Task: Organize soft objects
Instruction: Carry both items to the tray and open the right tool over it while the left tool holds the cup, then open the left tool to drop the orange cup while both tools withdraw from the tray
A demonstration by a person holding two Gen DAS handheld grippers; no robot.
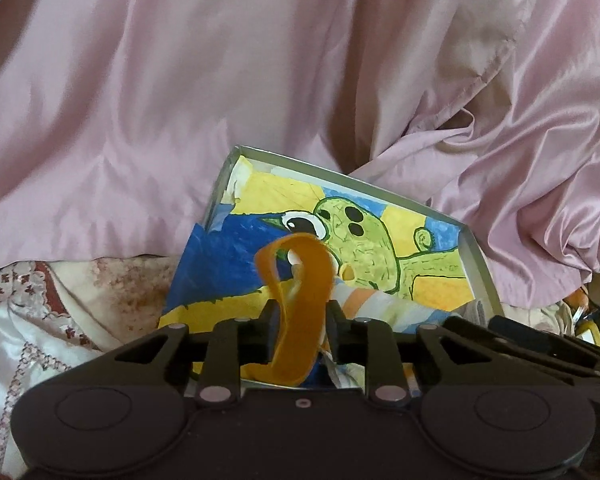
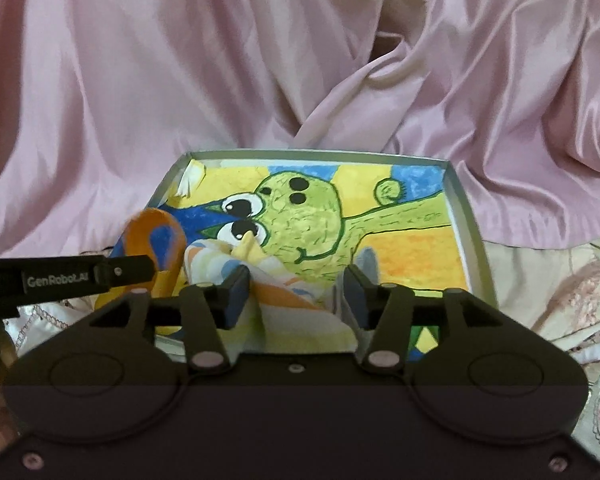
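Bedding (image 1: 40, 320): pale, flower-printed cloth with lace trim lies at the far left under everything; it shows again at the right edge of the right wrist view.
Sheet (image 1: 180, 100): pink satin, heavily creased, fills the whole background behind the tray.
Left tongs (image 1: 298, 320): partly parted, the two fingers flanking the band; whether the pads press on it I cannot tell. In the right wrist view their black finger reaches in level from the left.
Band (image 1: 300, 304): an orange strip curled into a loop, standing between the left tongs. Its long axis runs up and away from the tongs, the curled top leaning toward the drawing's face, the lower end trailing back under the fingers. It sits over the tray's near left part.
Tray (image 1: 474, 248): shallow, grey-rimmed, lying on the bedding against the sheet; a painted drawing of a green big-eyed creature on yellow and blue lines its floor.
Cloth (image 2: 284, 296): soft, striped in white, orange, blue and yellow, bunched in the tray's near edge. Its long axis points away from the right tongs toward the creature's eyes, one pale yellow tip leading.
Right tongs (image 2: 298, 294): open fairly wide, the cloth between them, close against the left finger; the right finger stands clear of it.
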